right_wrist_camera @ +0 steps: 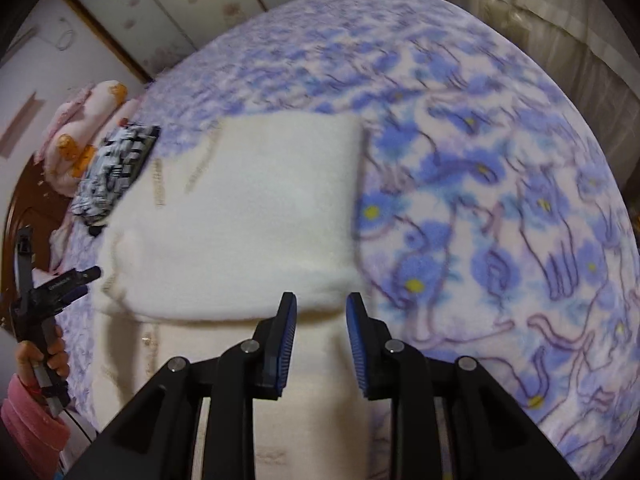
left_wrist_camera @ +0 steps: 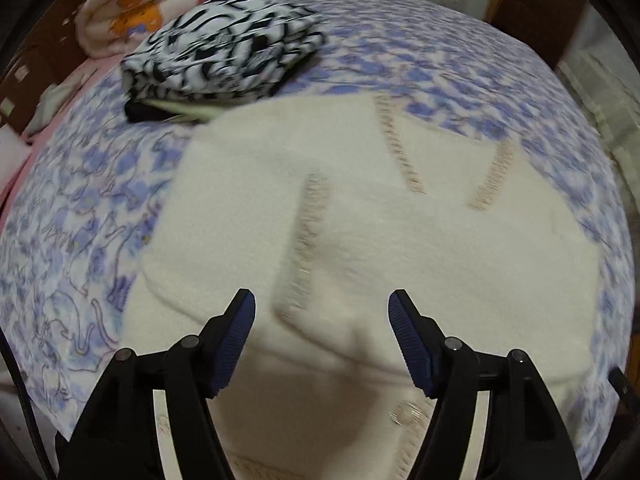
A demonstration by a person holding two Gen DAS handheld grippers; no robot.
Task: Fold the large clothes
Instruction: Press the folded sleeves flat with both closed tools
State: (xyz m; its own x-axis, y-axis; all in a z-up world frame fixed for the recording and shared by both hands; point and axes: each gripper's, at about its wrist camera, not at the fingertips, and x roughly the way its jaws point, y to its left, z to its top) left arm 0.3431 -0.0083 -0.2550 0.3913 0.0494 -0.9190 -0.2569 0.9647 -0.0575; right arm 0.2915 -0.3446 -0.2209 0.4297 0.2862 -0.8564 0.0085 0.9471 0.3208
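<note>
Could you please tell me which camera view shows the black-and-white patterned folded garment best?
The left wrist view: the black-and-white garment lies large and unobstructed beyond the cream garment. The right wrist view shows it only small, blurred, near the left edge.

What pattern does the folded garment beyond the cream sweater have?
Black-and-white abstract print, clearest in the left wrist view.

Black tongs (left_wrist_camera: 322, 300) with ribbed blue pads, silver pins; pink sleeve (right_wrist_camera: 28, 428).

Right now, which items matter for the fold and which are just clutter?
In play:
cream garment, partly folded on the floral blanket
left gripper, open above it
right gripper, open, nothing between the pads

Lying about:
black-and-white folded garment
pink and orange bedding
</note>
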